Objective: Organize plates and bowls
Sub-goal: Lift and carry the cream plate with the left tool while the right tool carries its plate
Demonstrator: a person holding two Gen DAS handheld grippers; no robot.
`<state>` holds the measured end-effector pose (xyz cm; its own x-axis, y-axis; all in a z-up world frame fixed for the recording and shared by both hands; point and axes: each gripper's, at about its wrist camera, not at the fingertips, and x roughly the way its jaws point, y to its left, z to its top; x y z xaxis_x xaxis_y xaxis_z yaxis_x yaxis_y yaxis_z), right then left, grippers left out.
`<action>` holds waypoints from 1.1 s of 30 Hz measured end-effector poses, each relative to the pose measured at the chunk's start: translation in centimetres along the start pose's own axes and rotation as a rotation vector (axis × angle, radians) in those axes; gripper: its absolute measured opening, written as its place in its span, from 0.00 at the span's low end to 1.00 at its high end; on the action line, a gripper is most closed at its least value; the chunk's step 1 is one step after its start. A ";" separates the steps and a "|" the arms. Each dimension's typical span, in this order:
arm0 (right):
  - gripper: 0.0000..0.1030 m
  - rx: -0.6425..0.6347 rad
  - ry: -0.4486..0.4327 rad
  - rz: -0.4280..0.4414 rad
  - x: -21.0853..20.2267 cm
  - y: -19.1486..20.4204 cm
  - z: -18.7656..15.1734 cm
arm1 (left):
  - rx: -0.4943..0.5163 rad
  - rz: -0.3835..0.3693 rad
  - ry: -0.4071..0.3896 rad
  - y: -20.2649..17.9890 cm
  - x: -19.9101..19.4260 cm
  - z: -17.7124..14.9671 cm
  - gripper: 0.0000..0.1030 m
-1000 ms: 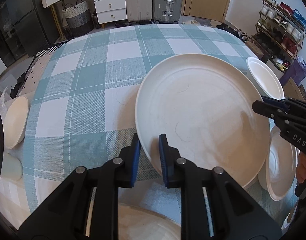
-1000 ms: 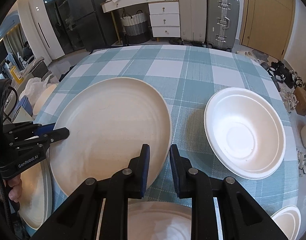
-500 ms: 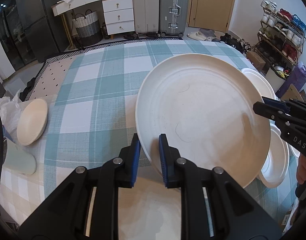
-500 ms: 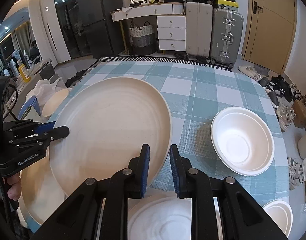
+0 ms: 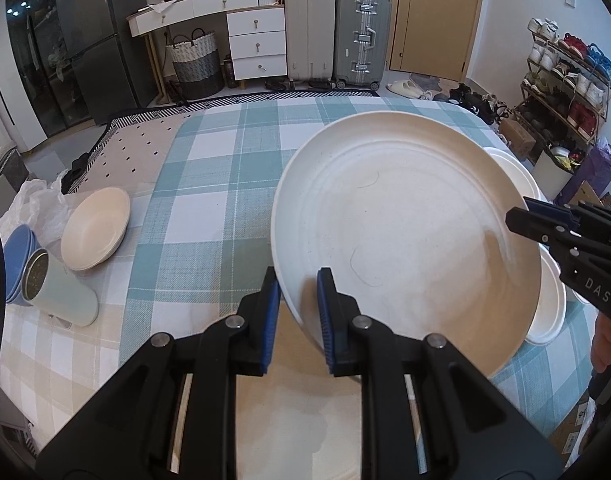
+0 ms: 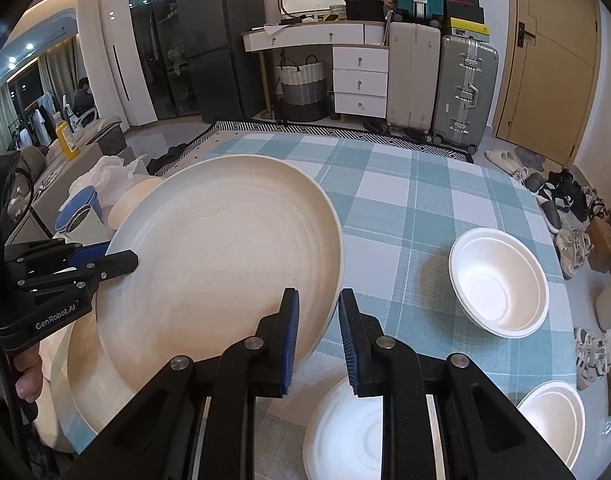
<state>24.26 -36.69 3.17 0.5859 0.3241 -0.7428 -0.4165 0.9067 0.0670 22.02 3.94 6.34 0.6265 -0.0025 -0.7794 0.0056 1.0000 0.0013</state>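
A large cream plate (image 5: 405, 236) is held in the air above the table (image 5: 221, 184) by both grippers; it is tilted, with its far edge higher than its near edge. The left gripper (image 5: 299, 304) is closed narrowly on the plate's left rim, with one blue pad (image 5: 271, 312) under the rim and the other on the inner side; in the right wrist view the same gripper (image 6: 117, 260) is seen at the plate's (image 6: 225, 264) left edge. The right gripper (image 6: 317, 334) is clamped on the opposite rim, one finger inside the plate and one outside; in the left wrist view it (image 5: 521, 218) is seen reaching onto the right rim.

Under the held plate a second cream plate (image 6: 85, 380) is lying on the table, partly covered. A white bowl (image 6: 499, 284) is standing on the checked tablecloth to the right, well apart from the plate; a white plate (image 6: 345, 432) is seen below the right gripper; another white bowl (image 6: 553, 416) is near the table's right corner. At the left side of the table a cream bowl (image 5: 95, 228) is resting beside a pale green tumbler (image 5: 61, 292), which is lying on its side; stacked blue bowls (image 5: 15, 256) are just behind it.
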 end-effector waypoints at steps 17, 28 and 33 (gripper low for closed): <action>0.20 -0.030 -0.030 0.026 -3.9 4.4 -2.0 | -0.013 0.047 -0.044 1.3 -7.1 -4.0 0.15; 0.20 -0.053 -0.030 0.066 -4.0 7.0 -2.7 | -0.043 0.085 -0.045 3.1 -9.8 -6.7 0.15; 0.20 -0.071 -0.021 0.083 -3.7 8.1 -3.1 | -0.057 0.103 -0.036 4.0 -10.1 -7.9 0.15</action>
<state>16.58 -31.35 4.36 0.5616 0.4040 -0.7221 -0.5124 0.8550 0.0798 9.56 8.02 9.34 0.6493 0.1010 -0.7538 -0.1039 0.9936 0.0436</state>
